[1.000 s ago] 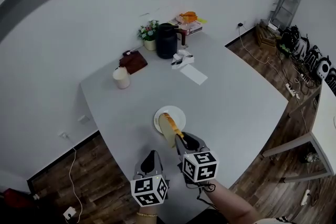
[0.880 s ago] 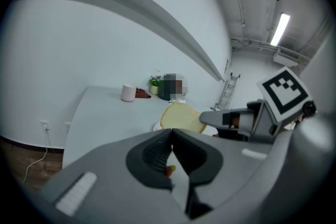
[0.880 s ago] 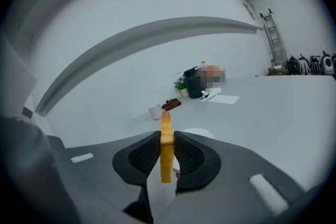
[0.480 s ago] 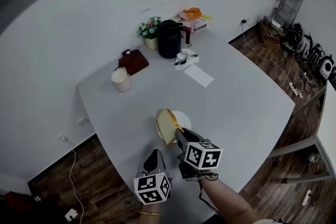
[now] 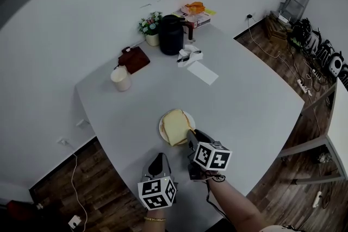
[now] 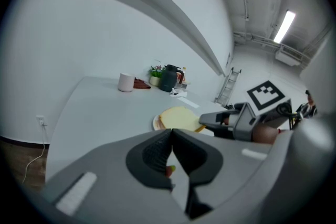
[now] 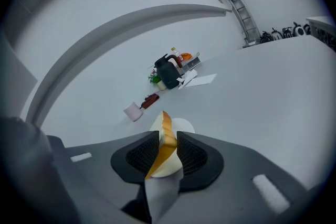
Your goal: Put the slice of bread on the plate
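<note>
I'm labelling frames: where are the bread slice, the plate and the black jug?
bread slice [image 5: 175,126], head view, middle of top face.
plate [image 5: 161,130], head view, bare left rim.
black jug [image 5: 172,35], head view, its body.

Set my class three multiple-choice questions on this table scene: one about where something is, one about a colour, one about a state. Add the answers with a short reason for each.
1. Where does the slice of bread lie?
A. On the plate
B. On the floor
C. In a basket

2. What colour is the jug at the far end of the table?
A. Red
B. Black
C. Yellow

3. How do the fingers of the left gripper stand?
A. Wide apart
B. Closed together
C. Clamped on a cup

Answers:
1 A: the head view shows the slice lying flat on the white plate.
2 B: the jug looks black in all three views.
3 B: the left gripper view shows its two fingers meeting.
</note>
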A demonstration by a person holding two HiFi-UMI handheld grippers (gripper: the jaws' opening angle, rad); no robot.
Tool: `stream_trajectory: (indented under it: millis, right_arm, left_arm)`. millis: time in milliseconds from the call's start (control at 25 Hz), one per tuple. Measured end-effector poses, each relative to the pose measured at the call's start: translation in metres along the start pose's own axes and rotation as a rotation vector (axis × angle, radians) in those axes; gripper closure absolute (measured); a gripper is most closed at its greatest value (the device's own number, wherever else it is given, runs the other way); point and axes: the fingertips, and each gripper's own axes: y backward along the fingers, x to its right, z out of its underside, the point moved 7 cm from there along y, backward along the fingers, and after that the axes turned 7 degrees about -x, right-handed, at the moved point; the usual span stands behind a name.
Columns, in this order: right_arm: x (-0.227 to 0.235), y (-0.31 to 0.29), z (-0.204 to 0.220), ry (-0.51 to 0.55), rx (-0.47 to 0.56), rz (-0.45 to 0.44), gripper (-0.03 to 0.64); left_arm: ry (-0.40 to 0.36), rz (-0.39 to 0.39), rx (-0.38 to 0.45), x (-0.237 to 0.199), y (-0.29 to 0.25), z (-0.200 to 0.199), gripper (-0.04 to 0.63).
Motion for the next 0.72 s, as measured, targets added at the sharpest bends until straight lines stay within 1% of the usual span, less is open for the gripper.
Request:
stream_trajectory:
  millis: [240,360,480,600,720]
  right_arm:
    - [0.017,-0.006,0.007,0.042,-0.028,0.112,0.5]
    - [0.02,-0.002,0.009,0.085,-0.03,0.161,0.504]
    - [0.017,0.012,0.008,0.087,-0.012,0.151,0.505]
    - [0.012,0.036,0.007,0.079,0.018,0.127,0.527]
    - [0.001,0.062,0.009,0.147,0.027,0.112,0.559]
  left_arm:
    - [-0.003,0.01,-0.002,0.003,-0.001,0.002,0.588]
    - [-0.002,0.012,0.007,0.004,0.003,-0.002,0.588]
    - [-0.011,0.017,0.019,0.009,0.01,-0.004,0.588]
    - [-0.018,0.03,0.03,0.02,0.02,-0.004,0.588]
    - [-0.017,0.038,0.039,0.03,0.034,0.0,0.588]
